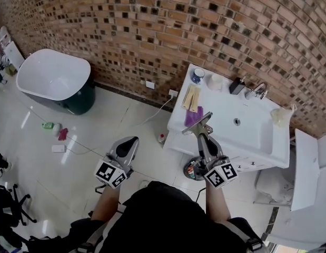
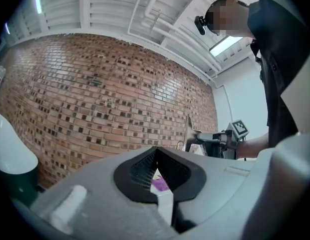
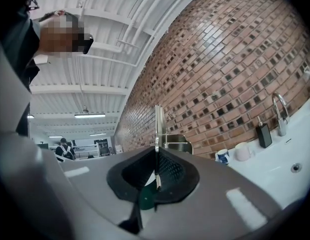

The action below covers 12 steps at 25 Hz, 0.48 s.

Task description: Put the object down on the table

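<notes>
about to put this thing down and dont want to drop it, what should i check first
1. Grip: right gripper shut on the thin metal object: ok.
2. Height above the white vanity top: cannot tell.
3. Landing spot bare: not ok, the purple cloth lies by the jaw tips in the head view.
4. Left gripper out of the way, apart to the left: ok.

Blue mug at back-left corner; soap bottle, tap along back edge; purple cloth near left edge.
</notes>
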Motion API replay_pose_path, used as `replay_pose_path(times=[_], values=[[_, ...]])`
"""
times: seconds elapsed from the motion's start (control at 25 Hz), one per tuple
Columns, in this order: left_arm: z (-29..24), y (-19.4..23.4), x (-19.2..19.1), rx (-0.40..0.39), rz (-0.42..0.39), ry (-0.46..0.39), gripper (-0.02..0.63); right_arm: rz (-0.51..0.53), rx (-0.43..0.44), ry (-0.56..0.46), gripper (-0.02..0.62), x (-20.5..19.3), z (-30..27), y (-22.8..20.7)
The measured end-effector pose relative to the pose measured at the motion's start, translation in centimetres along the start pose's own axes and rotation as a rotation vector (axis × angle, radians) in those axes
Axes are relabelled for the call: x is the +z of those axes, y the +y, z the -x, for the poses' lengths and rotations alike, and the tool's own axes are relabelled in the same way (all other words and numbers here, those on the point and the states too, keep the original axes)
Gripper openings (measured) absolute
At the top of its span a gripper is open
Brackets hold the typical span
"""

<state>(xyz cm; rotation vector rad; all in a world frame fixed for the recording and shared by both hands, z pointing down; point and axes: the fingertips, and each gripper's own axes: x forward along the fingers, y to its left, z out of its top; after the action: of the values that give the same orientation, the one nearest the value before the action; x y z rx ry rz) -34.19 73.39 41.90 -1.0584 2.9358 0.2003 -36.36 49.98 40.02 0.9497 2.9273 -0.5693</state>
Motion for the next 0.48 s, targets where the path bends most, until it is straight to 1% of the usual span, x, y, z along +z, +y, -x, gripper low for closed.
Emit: replay_pose_path(times=[0.08, 0.2, 0.48], values=[[-2.0, -2.3, -0.6, -0.041, 0.006, 0.0, -0.002, 0.016, -0.016, -0.005, 0.008, 1.0, 1.5, -1.5], [-4.1, -5.0, -0.9, -0.083, 0.014, 0.01, -0.002, 0.015, -0.064, -0.019, 0.008, 1.9, 4.3, -3.9], [-7.3, -8.8, -1.4, -0.148, -0.003, 0.03, -0.002, -0.003, -0.168, -0.067, 0.008, 3.2, 10.0, -8.0]])
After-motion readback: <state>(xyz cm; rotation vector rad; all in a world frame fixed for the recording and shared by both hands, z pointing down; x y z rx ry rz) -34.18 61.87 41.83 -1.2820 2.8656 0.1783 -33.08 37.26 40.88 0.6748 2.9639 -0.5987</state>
